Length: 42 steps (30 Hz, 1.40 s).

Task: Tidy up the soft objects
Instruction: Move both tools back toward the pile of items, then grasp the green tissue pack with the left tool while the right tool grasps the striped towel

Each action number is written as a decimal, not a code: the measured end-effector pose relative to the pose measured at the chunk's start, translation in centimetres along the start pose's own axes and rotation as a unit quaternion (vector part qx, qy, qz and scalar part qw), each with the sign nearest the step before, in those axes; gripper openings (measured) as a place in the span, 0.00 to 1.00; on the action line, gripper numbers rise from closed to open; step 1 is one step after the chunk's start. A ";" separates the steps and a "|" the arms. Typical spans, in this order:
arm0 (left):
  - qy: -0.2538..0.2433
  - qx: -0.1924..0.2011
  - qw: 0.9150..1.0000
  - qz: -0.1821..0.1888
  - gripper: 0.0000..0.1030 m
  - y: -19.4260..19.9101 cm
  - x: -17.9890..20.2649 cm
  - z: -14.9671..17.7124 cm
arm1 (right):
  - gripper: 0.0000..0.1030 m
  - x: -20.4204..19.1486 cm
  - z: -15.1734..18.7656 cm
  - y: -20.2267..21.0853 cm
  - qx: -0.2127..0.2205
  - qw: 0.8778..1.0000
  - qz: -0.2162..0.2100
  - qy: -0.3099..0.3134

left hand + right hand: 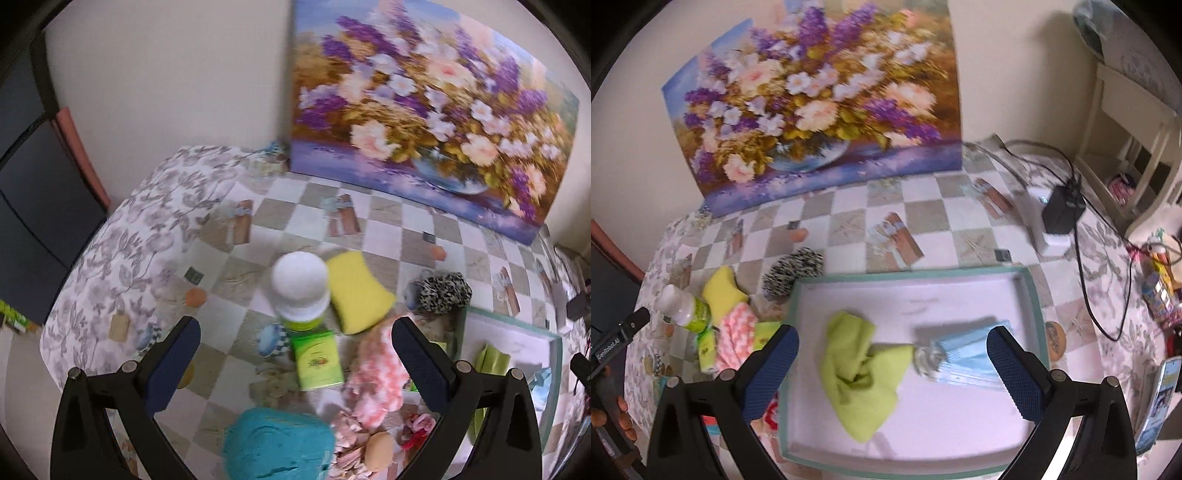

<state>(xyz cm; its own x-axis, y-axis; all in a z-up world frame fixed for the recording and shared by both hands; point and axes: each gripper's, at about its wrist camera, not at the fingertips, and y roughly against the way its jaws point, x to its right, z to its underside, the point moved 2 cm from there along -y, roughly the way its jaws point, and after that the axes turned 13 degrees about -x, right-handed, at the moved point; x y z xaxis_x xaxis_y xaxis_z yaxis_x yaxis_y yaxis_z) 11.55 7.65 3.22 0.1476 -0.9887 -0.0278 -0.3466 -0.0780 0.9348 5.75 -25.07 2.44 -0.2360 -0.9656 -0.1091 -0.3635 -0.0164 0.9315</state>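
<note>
Though blurred, green cloth (pixel 862 373), mask (pixel 964 354) in tray (pixel 1032 295)

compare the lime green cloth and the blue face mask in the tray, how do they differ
The lime green cloth is one bright yellow-green colour; the blue face mask is pale blue with white at one end. The cloth lies crumpled in loose folds, while the mask lies flatter and shows straight pleats. The cloth sits towards the left of the tray, the mask towards the right. Both are soft, lie inside the tray, and neither is held by a gripper.
</note>
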 end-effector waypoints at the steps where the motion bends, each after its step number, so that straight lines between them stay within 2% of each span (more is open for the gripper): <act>1: 0.004 -0.002 1.000 0.002 1.00 0.0 -0.5 0.0 | 1.00 -0.7 0.0 0.2 0.005 1.000 -0.001 0.006; 7: 0.018 -0.018 1.000 0.001 1.00 -0.9 -2.9 -0.2 | 1.00 -5.5 0.0 0.2 0.009 0.998 -0.039 0.048; 17: 0.006 -0.104 0.994 0.029 1.00 -7.0 -2.4 0.1 | 0.96 -12.9 1.4 -5.5 -0.057 0.989 -0.067 0.115; 24: -0.008 -0.149 0.988 0.031 0.99 -10.4 -0.7 0.4 | 0.82 -15.8 2.8 -10.5 -0.108 0.980 -0.094 0.139; 29: -0.014 -0.162 0.986 0.037 0.97 -11.5 0.7 0.4 | 0.76 -17.1 3.3 -11.6 -0.120 0.974 -0.117 0.151; 31: -0.024 -0.170 0.985 0.029 0.94 -12.2 1.3 0.5 | 0.71 -17.5 3.5 -11.7 -0.122 0.972 -0.124 0.157; 33: -0.028 -0.180 0.983 0.031 0.80 -12.8 1.7 0.7 | 0.66 -17.9 3.7 -12.0 -0.126 0.970 -0.127 0.162; 36: -0.030 -0.189 0.981 0.040 0.75 -13.4 2.0 0.7 | 0.56 -18.2 3.9 -12.3 -0.137 0.967 -0.135 0.165; 38: -0.032 -0.192 0.980 0.044 0.73 -13.6 2.2 0.8 | 0.53 -18.4 4.0 -12.6 -0.142 0.966 -0.137 0.169; 40: -0.038 -0.197 0.979 0.042 0.65 -13.9 2.5 0.9 | 0.49 -18.6 4.3 -12.9 -0.147 0.964 -0.137 0.172; 42: -0.043 -0.203 0.977 0.040 0.53 -14.2 2.8 1.1 | 0.46 -18.6 4.4 -13.2 -0.152 0.963 -0.139 0.174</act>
<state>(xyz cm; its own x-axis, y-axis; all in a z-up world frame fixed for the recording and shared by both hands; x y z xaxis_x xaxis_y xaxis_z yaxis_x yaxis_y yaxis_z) 15.89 5.84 -10.56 0.0510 -0.9980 0.0374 0.0443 0.0397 0.9982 10.93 -5.71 -9.32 0.1688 -0.9404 -0.2954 -0.0764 -0.3113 0.9472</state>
